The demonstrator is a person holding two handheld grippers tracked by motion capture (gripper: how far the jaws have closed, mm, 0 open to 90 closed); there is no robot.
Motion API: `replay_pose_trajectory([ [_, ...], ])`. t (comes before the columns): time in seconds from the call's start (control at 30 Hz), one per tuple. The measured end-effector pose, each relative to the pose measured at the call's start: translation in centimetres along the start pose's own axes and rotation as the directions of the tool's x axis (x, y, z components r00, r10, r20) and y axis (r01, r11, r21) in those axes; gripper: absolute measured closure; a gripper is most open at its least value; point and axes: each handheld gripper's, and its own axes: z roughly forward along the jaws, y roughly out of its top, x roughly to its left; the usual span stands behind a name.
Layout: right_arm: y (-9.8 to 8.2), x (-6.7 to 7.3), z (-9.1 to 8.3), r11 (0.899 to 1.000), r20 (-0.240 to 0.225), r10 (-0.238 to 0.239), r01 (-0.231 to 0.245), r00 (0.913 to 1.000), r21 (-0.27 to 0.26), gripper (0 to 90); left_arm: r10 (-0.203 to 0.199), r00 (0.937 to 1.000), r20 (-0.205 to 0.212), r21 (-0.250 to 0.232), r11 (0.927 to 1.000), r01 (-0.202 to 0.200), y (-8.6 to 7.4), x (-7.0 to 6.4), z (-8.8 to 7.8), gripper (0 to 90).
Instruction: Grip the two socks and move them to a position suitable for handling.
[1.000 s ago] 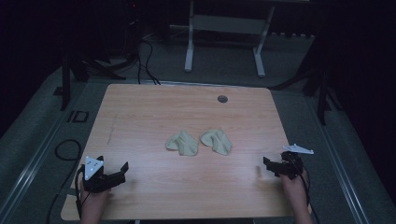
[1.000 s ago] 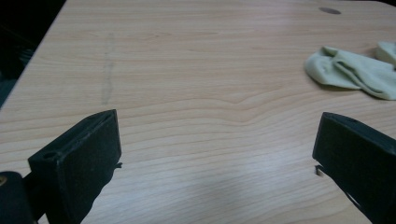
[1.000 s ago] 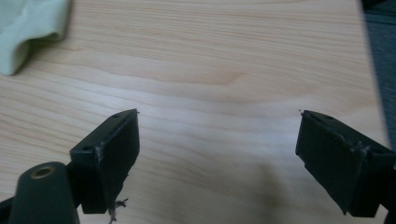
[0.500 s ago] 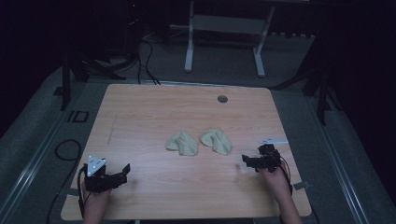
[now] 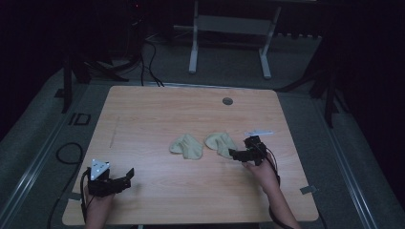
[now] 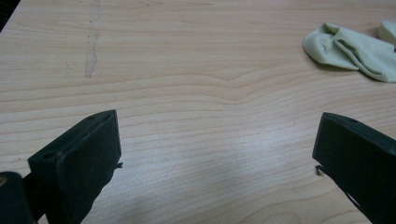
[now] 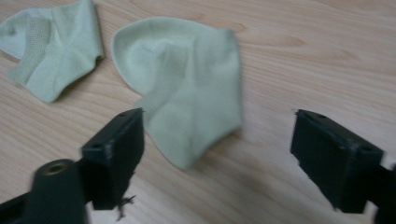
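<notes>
Right tool [image 5: 237, 153] moved in beside right sock [image 5: 220, 143], jaws closing slightly, nothing gripped.

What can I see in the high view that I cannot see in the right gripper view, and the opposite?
The high view alone gives the left gripper, open near the table's front left corner, a round grommet at the far edge, and the floor with cables. The right gripper view alone gives the ribbed knit band on the right sock and the right gripper's open jaws around its near end. Both show the two pale green socks, including the left sock, on the wooden table.
</notes>
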Motion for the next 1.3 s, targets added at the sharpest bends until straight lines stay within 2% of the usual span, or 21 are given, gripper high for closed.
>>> replay_pose_trajectory([
  [0.23, 2.0, 1.7, 1.7, 0.999, -0.009, -0.035, 0.035, 0.9994, 0.013, 21.7, 0.015, 0.9997, 0.017, 0.021, 0.9997, -0.016, 0.0, -0.2, 0.2, 1.0],
  [0.3, 2.5, 2.2, 2.3, 0.998, 0.001, -0.055, 0.055, 0.9985, 0.017, 21.7, 0.021, 0.9996, 0.017, 0.023, 0.9995, -0.021, 0.0, -0.3, 0.2, 1.0],
  [0.53, 3.9, 3.0, 4.0, 0.997, 0.007, -0.073, 0.072, 0.9973, 0.037, 21.7, 0.018, 0.9996, 0.022, 0.02, 0.9996, -0.018, 0.1, -0.6, 0.1, 1.0],
  [0.57, 4.2, 3.3, 4.7, 0.995, 0.019, -0.087, 0.086, 0.996, 0.052, 21.6, 0.054, 0.9984, 0.018, 0.013, 0.9984, -0.055, 0.3, -1.1, 0.0, 1.0],
  [0.63, 4.5, 3.3, 5.4, 0.996, 0.041, -0.078, 0.075, 0.9961, 0.053, 21.5, 0.047, 0.9985, 0.029, 0.01, 0.9988, -0.047, 0.3, -1.2, 0.0, 1.0],
  [0.7, 4.7, 3.4, 6.0, 0.995, 0.042, -0.077, 0.074, 0.9961, 0.065, 21.5, 0.05, 0.9981, 0.035, 0.018, 0.9986, -0.05, 0.3, -1.2, 0.0, 1.0],
  [0.83, 4.6, 3.5, 7.1, 0.991, 0.07, -0.094, 0.087, 0.9931, 0.097, 22.6, 0.045, 0.9982, 0.038, 0.019, 0.9988, -0.046, 0.2, -1.1, 0.1, 1.0],
  [0.9, 4.4, 3.5, 7.5, 0.989, 0.091, -0.105, 0.094, 0.9903, 0.113, 23.4, 0.025, 0.9983, 0.052, 0.014, 0.9996, -0.026, 0.2, -1.0, 0.0, 1.0],
  [1.0, 4.1, 3.5, 7.5, 0.991, 0.097, -0.097, 0.088, 0.9905, 0.099, 24.6, 0.017, 0.9983, 0.056, 0.016, 0.9997, -0.018, 0.3, -1.1, 0.0, 1.0],
  [1.1, 3.8, 3.5, 7.4, 0.993, 0.097, -0.098, 0.09, 0.9905, 0.083, 30.5, 0.023, 0.9977, 0.064, 0.026, 0.9994, -0.025, 0.2, -1.2, 0.1, 1.0],
  [1.17, 3.8, 3.6, 7.2, 0.993, 0.104, -0.091, 0.083, 0.9904, 0.082, 41.4, 0.027, 0.9975, 0.065, 0.027, 0.9992, -0.029, 0.2, -1.3, 0.1, 1.0],
  [1.23, 3.8, 3.6, 7.1, 0.994, 0.11, -0.09, 0.081, 0.9899, 0.078, 46.6, 0.033, 0.9975, 0.062, 0.027, 0.999, -0.035, 0.2, -1.4, 0.1, 1.0],
  [1.3, 3.9, 3.6, 7.0, 0.993, 0.114, -0.094, 0.086, 0.989, 0.076, 62.0, 0.037, 0.9974, 0.062, 0.029, 0.9988, -0.039, 0.2, -1.4, 0.2, 1.0],
])
